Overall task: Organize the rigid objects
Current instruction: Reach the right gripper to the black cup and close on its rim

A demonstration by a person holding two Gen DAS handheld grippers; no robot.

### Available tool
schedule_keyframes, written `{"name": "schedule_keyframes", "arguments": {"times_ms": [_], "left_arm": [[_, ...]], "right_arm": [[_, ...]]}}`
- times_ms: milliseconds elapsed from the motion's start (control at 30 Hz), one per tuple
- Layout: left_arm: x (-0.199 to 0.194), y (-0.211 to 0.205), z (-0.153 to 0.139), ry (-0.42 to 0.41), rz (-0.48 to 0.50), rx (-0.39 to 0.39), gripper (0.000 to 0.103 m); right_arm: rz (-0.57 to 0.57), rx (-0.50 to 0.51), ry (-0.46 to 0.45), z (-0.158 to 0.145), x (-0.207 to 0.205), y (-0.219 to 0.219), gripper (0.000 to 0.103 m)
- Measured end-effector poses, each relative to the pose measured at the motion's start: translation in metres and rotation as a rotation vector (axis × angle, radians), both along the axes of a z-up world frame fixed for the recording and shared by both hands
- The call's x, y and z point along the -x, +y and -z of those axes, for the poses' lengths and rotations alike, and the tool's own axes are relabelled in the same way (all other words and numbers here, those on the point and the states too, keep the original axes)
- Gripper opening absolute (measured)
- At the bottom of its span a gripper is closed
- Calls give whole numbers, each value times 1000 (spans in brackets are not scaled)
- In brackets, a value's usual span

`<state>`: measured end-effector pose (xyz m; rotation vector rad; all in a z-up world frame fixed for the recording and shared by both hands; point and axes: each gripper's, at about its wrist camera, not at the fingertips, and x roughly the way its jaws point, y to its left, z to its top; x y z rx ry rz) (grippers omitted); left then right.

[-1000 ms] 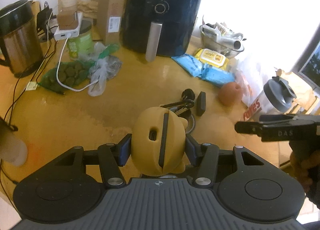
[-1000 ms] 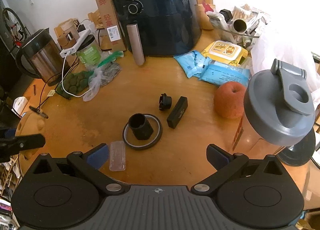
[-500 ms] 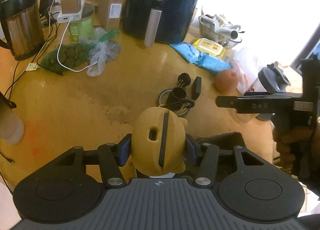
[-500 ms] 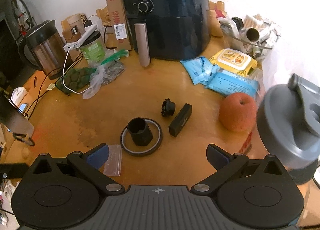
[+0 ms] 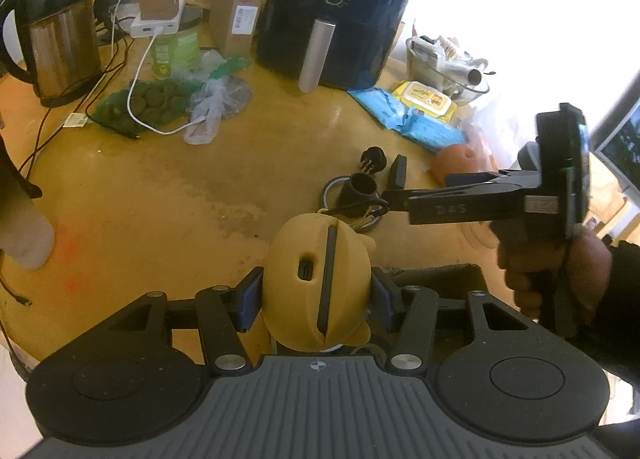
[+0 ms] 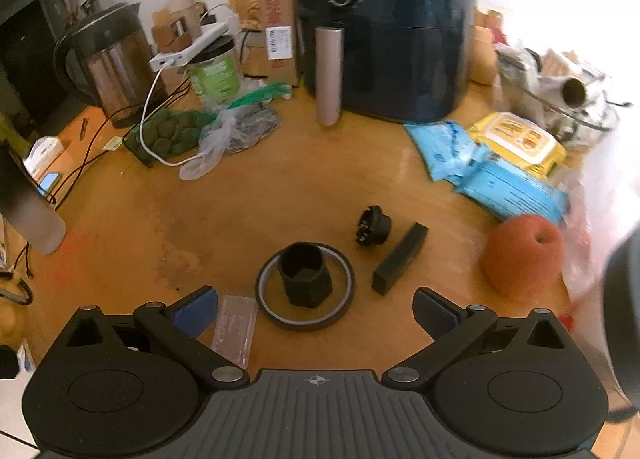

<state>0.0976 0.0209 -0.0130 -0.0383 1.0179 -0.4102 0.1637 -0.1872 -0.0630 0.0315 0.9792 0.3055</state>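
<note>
Clamping the yellow case (image 5: 318, 279), left gripper (image 5: 318, 297) has risen; right gripper (image 6: 314, 309) gapes empty.

left wrist: high, faces table (image 5: 168, 195) | right wrist: nearer, lower | shared: air fryer (image 5: 340, 15), tape ring (image 6: 306, 289)

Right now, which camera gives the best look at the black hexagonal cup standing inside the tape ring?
The right wrist view: the black hexagonal cup shows whole and unobstructed. The left wrist view catches only its upper part, behind the yellow rounded toy.

Yellow rounded case (image 5: 318, 279), upright, clamped
</note>
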Motion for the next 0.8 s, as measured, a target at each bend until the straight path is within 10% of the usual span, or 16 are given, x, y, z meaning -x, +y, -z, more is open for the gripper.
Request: {"name": "schedule_keyframes", "arguments": {"times_ms": [633, 800], "left_arm": [[17, 28, -1, 25, -113, 37, 54], [18, 34, 0, 34, -141, 35, 54]], "right_arm": [[-109, 73, 14, 48, -47, 35, 73], [-126, 86, 64, 62, -56, 42, 42]]}}
